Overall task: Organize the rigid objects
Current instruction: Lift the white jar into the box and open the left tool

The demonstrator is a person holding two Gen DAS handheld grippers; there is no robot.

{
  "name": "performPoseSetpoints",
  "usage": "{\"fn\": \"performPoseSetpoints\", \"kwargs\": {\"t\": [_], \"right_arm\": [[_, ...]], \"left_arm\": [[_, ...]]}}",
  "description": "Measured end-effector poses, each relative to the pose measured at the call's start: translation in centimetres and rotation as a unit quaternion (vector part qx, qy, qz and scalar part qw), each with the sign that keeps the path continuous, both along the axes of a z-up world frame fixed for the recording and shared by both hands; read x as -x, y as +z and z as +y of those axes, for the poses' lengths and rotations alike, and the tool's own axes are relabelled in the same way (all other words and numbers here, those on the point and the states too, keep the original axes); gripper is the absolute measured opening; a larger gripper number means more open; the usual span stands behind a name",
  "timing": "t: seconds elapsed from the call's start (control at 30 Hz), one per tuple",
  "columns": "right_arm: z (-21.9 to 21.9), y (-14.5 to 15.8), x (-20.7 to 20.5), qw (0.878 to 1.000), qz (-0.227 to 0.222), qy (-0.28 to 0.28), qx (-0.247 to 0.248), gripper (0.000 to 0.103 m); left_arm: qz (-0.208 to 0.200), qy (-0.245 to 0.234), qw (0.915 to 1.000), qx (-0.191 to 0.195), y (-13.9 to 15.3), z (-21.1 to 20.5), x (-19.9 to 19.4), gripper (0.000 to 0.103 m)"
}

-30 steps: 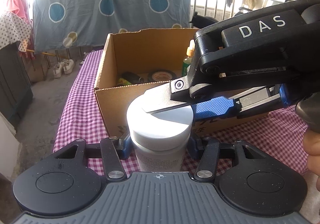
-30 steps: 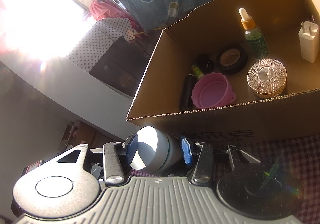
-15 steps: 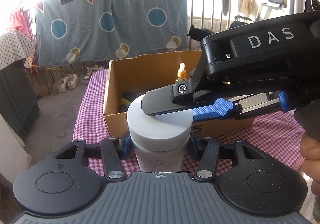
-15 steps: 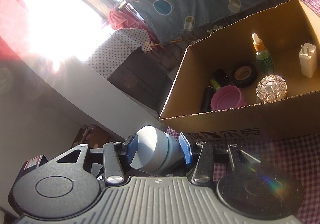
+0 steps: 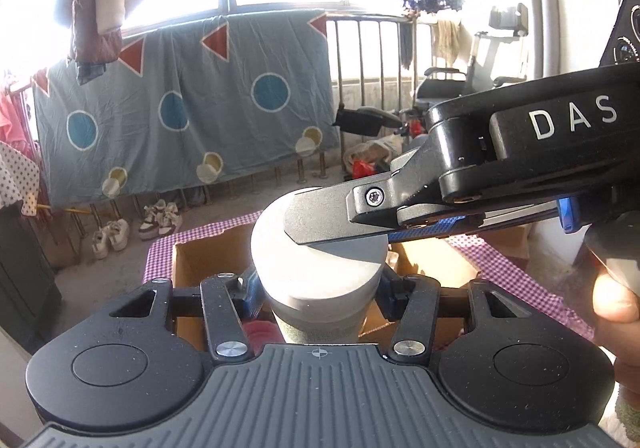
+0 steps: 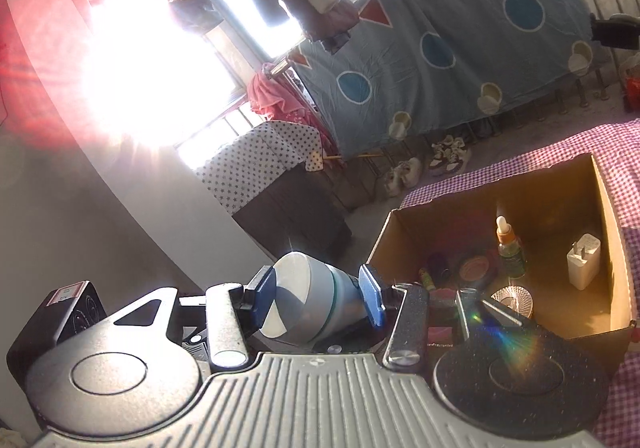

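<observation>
Both grippers, left (image 5: 318, 284) and right (image 6: 316, 298), pinch one white-lidded plastic jar (image 5: 320, 268) together, sharing its weight above the open cardboard box (image 6: 600, 208).

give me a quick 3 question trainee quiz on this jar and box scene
1. True or false: both grippers clamp the white jar.
2. Which stands in the cardboard box? A dropper bottle B spoon C mug
3. What pattern is the tablecloth?

Key: 1 true: left gripper on its body, right gripper on its lid end. 2 A. 3 purple and white check.
</observation>
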State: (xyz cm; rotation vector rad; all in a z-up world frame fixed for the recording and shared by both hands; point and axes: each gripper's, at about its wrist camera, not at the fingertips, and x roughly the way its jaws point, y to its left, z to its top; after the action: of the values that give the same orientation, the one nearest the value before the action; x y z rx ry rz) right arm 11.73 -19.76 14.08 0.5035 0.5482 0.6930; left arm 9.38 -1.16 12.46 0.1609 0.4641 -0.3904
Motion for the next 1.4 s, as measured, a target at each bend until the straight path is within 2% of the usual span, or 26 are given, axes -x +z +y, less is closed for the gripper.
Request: {"fn": "performPoseSetpoints", "kwargs": {"t": [0.17,0.27,0.47,0.63,0.9,1.17,1.37,1.4], "right_arm": [[-3.5,0.2,-3.0,0.999,0.019,-0.029,0.008,0.049],[-5.6,-0.9,-4.8,0.998,0.04,-0.047,0.009,0.049],[-8.3,-5.0,-7.6,0.993,0.089,-0.073,0.01,0.049],[-9.3,-8.4,-9.5,0.988,0.128,-0.079,0.019,0.05],[-9.4,-10.3,-11.0,0.987,0.133,-0.081,0.047,0.051],[-9.7,-10.5,-11.2,0.988,0.12,-0.081,0.05,0.051],[-10.0,-9.8,-10.6,0.99,0.105,-0.088,0.043,0.055],[-10.1,-9.7,-10.3,0.99,0.101,-0.09,0.04,0.055]], "left_arm": [[0.025,-0.035,0.999,0.01,-0.3,-2.9,-3.6,0.052],[0.048,-0.053,0.9974,0.008,-1.5,-4.6,-5.5,0.052],[0.11,-0.077,0.9909,0.003,-4.9,-6.7,-8.5,0.052],[0.17,-0.085,0.9816,0.003,-7.7,-6.9,-10.7,0.053],[0.204,-0.082,0.9752,-0.025,-9.2,-7.6,-11.6,0.053],[0.222,-0.08,0.9715,-0.018,-9.9,-8.0,-12.5,0.056],[0.203,-0.07,0.9764,-0.027,-9.4,-8.0,-11.8,0.079],[0.198,-0.069,0.9776,-0.023,-9.2,-7.9,-11.6,0.089]]}}
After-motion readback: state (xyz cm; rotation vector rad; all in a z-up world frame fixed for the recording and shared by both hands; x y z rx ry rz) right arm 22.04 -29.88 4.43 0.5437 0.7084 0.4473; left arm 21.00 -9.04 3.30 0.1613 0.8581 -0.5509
